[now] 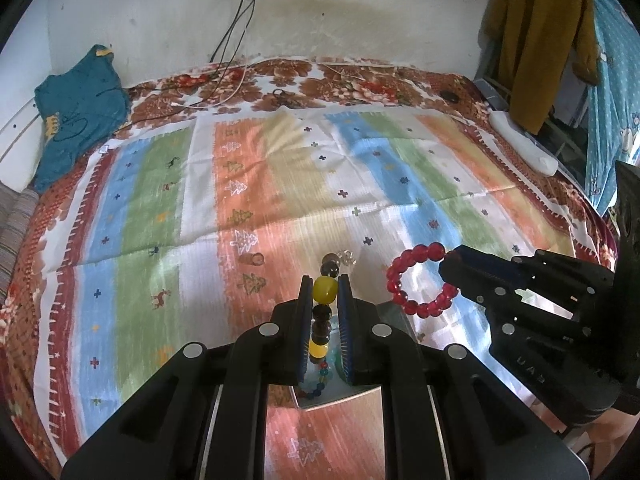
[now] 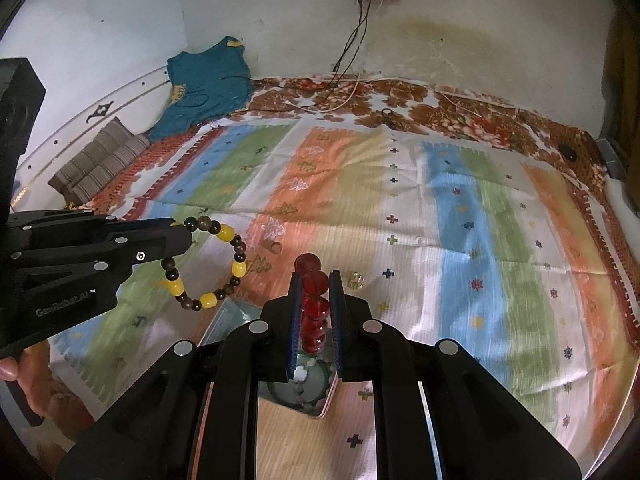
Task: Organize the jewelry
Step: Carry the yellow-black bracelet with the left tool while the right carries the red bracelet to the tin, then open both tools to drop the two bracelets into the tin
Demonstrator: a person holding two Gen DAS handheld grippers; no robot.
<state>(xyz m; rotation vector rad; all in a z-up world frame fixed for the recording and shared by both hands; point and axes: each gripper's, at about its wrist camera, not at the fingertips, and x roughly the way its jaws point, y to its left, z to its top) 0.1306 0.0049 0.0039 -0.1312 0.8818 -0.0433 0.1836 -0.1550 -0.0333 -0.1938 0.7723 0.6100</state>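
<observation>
Gripping yellow-brown bracelet (image 1: 322,300) in left tool (image 1: 325,280) | red bracelet (image 2: 314,304) in right tool (image 2: 316,276)

Left hand-held gripper (image 1: 324,292): matte black, blue finger pads, round silver screws. Right hand-held gripper (image 2: 312,284): same.

- Left gripper (image 1: 325,286): black, with blue pads.
- Right gripper (image 2: 316,280): black, with blue pads.
- Yellow-and-brown bracelet (image 2: 208,264): yellow beads alternating with dark brown ones.
- Red bracelet (image 1: 420,284): translucent red beads.
- Striped cloth (image 1: 280,184): blue, green, white, orange and tan stripes with small crosses and trees.
- Garment (image 1: 78,116): teal with yellow trim.
- Bedsheet (image 1: 344,80): brown and red flowers on white.
</observation>
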